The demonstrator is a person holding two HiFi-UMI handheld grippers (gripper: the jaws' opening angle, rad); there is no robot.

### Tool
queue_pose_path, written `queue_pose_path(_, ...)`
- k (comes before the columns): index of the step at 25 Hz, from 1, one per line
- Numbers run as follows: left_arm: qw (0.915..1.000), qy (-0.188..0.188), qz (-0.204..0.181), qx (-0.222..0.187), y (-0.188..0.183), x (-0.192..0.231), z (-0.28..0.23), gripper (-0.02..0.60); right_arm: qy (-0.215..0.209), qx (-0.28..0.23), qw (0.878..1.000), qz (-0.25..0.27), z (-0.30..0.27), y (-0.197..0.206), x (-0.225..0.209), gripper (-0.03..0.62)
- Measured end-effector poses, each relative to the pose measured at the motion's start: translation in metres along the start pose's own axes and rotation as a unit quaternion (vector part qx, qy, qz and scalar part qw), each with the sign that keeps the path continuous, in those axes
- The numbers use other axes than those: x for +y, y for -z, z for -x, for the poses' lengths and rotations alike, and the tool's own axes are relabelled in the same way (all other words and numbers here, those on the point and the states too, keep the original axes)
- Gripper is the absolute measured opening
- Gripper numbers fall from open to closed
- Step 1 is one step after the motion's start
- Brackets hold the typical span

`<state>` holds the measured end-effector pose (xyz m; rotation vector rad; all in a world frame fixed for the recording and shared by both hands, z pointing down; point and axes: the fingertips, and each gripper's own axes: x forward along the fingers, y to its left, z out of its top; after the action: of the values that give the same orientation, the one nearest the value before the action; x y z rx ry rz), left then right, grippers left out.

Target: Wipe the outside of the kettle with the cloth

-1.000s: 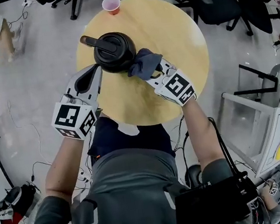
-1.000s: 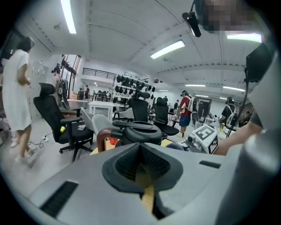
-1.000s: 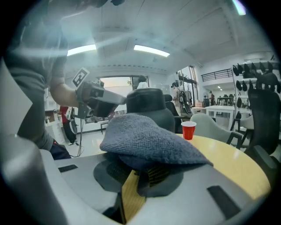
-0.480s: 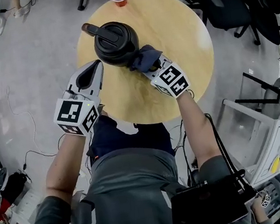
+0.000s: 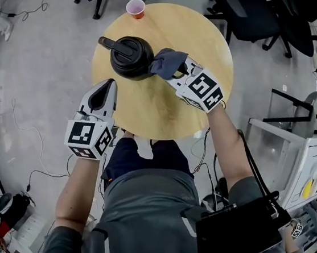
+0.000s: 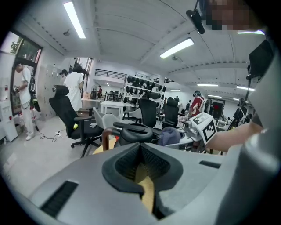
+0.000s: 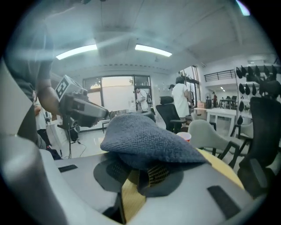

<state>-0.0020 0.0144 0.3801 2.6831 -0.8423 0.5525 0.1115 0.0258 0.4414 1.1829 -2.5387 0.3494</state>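
**Q:** What could go wrong from here?

**A:** My main worry is the kettle sliding or tipping. I have the right gripper clamped shut on the cloth. The bunched cloth sits just ahead of its fingers and looks pressed against the kettle's near side. Nothing braces the kettle. The left gripper hangs beside it, a little back from it, with its fingers closed together on nothing. If I push hard, I judge that I could shove the kettle across the tabletop toward the red cup at the far rim. The cloth is also pinched by only a small fold, so a dragging stroke could pull it free.

**Q:** And how does the kettle look?

**A:** It is black, round and squat, and stands upright on the yellow tabletop. Its dark lid has a long handle jutting away from both sets of fingers. The cloth is dark blue-grey and nubbly, and it folds over the right fingers like a cap. From here I cannot tell whether the kettle's surface is dirty or wet.
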Motion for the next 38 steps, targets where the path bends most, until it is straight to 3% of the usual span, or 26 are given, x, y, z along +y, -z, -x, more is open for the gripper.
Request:
queue_pose_path(3, 1.0000, -0.001, -0.001, -0.005, -0.010, -0.001, 0.004, 0.009, -0.014, -0.001, 0.999, 0.041, 0.000, -0.028, -0.002, 0.091)
queue_pose_path(6, 0.9999, 0.004, -0.006, -0.008, -0.013, 0.001, 0.006, 0.009, -0.039, 0.003, 0.997, 0.069, -0.006, -0.027, -0.001, 0.091)
queue_pose_path(12, 0.9998, 0.015, -0.010, 0.003, -0.003, 0.009, -0.003, 0.009, -0.076, -0.033, 0.994, 0.065, -0.009, -0.027, -0.007, 0.091)
queue_pose_path(17, 0.9998, 0.019, -0.008, 0.009, 0.004, 0.012, -0.011, 0.009, -0.075, -0.048, 0.994, 0.056, -0.006, -0.014, -0.015, 0.091)
queue_pose_path(30, 0.9998, 0.009, 0.004, 0.016, 0.024, 0.010, -0.026, 0.009, -0.069, 0.055, 0.996, 0.014, -0.047, 0.097, -0.023, 0.091)
queue_pose_path(38, 0.9996, 0.012, 0.013, 0.021, 0.029, 0.014, -0.023, 0.009, -0.076, 0.105, 0.991, 0.015, -0.050, 0.111, -0.027, 0.091)
